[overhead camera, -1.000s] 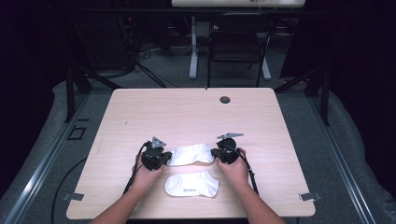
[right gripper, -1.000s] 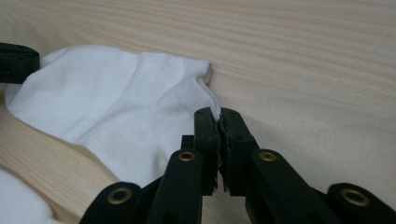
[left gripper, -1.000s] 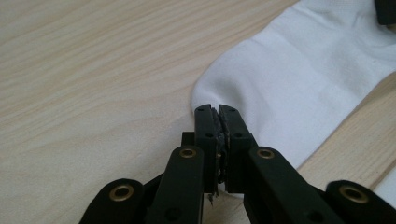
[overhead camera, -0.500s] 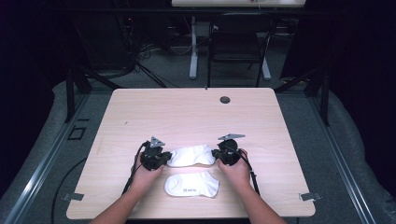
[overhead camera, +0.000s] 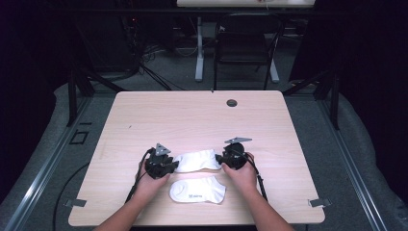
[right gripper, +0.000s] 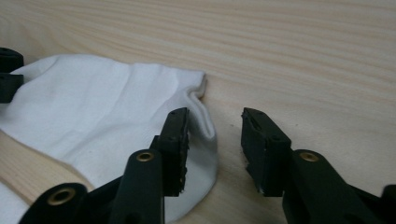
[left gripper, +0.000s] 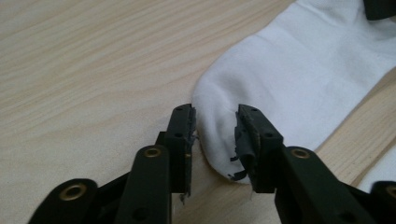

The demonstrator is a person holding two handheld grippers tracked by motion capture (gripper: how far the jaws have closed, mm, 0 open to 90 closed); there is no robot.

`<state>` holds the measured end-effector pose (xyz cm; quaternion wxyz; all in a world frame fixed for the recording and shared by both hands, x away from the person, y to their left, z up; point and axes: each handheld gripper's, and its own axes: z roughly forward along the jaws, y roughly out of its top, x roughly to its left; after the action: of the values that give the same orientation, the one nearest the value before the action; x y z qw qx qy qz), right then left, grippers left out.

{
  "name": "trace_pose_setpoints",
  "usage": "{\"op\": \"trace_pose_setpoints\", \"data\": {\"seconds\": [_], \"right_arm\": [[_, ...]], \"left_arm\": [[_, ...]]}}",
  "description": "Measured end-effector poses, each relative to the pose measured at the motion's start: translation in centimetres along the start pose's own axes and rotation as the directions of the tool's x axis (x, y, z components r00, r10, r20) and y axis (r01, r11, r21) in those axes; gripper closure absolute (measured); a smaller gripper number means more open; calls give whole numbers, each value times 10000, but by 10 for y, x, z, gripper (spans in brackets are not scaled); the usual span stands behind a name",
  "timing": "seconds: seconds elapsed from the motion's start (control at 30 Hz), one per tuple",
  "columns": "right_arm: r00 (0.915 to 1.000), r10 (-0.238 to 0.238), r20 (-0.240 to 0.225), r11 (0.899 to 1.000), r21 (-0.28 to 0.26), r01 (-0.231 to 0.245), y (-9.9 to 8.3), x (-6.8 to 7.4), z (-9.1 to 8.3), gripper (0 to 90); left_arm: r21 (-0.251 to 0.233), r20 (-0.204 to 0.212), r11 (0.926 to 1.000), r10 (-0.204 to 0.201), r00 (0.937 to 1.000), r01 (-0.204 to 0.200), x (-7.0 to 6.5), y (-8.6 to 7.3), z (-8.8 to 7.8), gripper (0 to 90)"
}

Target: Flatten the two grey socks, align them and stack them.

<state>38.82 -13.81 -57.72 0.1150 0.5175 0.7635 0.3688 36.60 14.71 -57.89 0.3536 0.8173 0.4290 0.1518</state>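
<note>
Two white socks lie on the wooden table [overhead camera: 192, 120]. The farther sock [overhead camera: 197, 160] lies flat between my grippers, and the nearer sock [overhead camera: 197, 191] lies just in front of it. My left gripper [overhead camera: 172, 165] is at the farther sock's left end. Its jaws have just been opening and stand open, with the sock's rounded end [left gripper: 215, 126] loose between them. My right gripper [overhead camera: 223, 159] is at the right end. Its jaws have also just been opening and stand open over bare wood, with the sock's edge [right gripper: 201, 116] beside the left fingertip [right gripper: 177, 135].
A round cable hole [overhead camera: 232, 102] sits near the table's far edge. A dark chair [overhead camera: 245, 45] and table legs stand beyond it. The nearer sock's edge [left gripper: 380, 170] shows at the lower right of the left gripper view.
Both hands have stayed at the ends of the farther sock. The right gripper's top plate has shifted slightly. The sock still lies flat on the table.
</note>
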Motion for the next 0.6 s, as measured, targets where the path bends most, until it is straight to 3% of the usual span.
{"op": "trace_pose_setpoints", "data": {"seconds": [0.2, 0.6], "right_arm": [[9994, -205, -264, 9989, 418, 216, -1, 5, -1, 848], [9977, -276, -618, 9996, 81, 281, 2, 10, -16, 863]], "left_arm": [[53, 197, 9999, 129, 9997, -130, -3, 0, 0, 835], [-66, 172, 10000, 4, 9999, -2, -2, 4, -4, 870]]}}
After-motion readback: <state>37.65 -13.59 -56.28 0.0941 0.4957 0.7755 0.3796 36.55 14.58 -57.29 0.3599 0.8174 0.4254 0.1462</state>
